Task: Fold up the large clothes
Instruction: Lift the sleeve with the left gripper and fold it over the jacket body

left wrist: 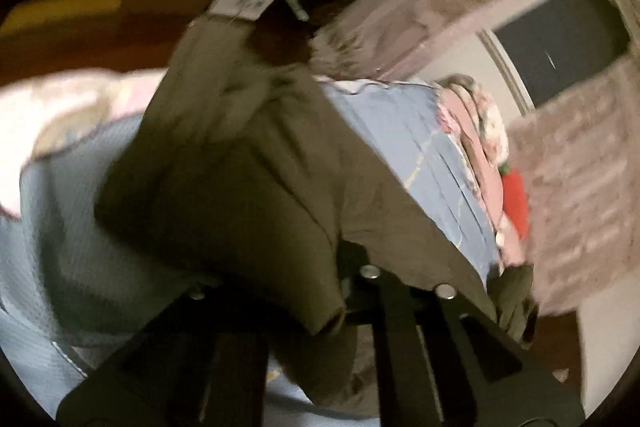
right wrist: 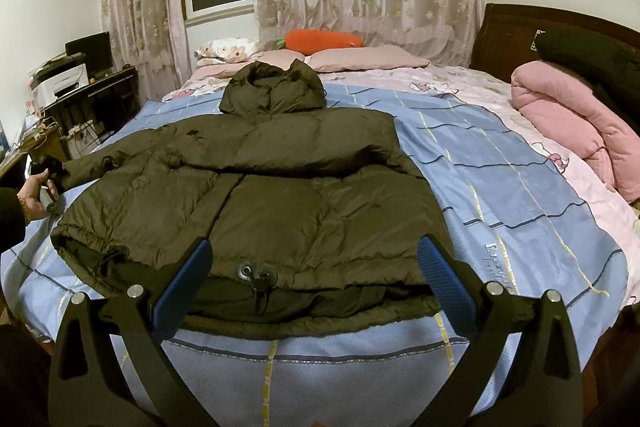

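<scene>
With my left tongs (left wrist: 340,307) clamped on the sleeve cuff (left wrist: 320,311) of the puffy olive-green hooded jacket (right wrist: 256,195) lying on the blue-checked bed (right wrist: 500,179), I carry that sleeve across its chest, right tongs (right wrist: 316,291) wide over the hem.

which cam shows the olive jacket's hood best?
Right wrist. The hood of the olive jacket lies flat and sharp at the garment's far end, toward the pillows. The left wrist view is motion-blurred and filled by a lifted sleeve hanging over the left gripper; no hood can be made out there.
</scene>
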The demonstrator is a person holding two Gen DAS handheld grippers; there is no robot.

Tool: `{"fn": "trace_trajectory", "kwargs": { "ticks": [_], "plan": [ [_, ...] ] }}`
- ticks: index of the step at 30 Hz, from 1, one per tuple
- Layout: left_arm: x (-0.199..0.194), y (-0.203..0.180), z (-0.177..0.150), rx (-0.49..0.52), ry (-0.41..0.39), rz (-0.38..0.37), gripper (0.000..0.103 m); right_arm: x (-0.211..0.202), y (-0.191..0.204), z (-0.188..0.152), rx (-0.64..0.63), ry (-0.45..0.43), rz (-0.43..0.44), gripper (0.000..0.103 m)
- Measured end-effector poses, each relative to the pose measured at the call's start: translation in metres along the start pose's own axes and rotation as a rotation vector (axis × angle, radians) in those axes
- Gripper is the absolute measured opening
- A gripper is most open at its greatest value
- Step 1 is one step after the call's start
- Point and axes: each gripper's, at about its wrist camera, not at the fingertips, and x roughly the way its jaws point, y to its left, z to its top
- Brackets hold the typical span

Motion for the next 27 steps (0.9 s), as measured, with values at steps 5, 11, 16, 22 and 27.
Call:
{"fn": "trace_trajectory", "kwargs": {
  "ticks": [5, 11, 16, 22, 27],
  "plan": [
    [-0.023, -0.024, 0.008, 0.062, -0.077, -0.072, 0.004, 0.0, 0.0, 0.0, 0.003, 0.0, 0.001, 0.102],
    [-0.044, -0.063, 0.016, 0.133, -0.105, -0.096, 0.004, -0.005, -0.004, -0.004, 0.029, -0.013, 0.008, 0.102],
    [-0.07, -0.12, 0.016, 0.263, -0.132, -0.114, 0.003, -0.011, -0.014, -0.004, 0.054, -0.022, 0.012, 0.102],
    [-0.099, -0.224, -0.013, 0.52, -0.157, -0.125, 0.004, -0.024, -0.033, 0.0, 0.11, -0.052, 0.008, 0.102],
    [-0.112, -0.319, -0.067, 0.742, -0.144, -0.141, 0.004, -0.046, -0.048, 0.002, 0.123, -0.138, -0.055, 0.102]
  ]
}}
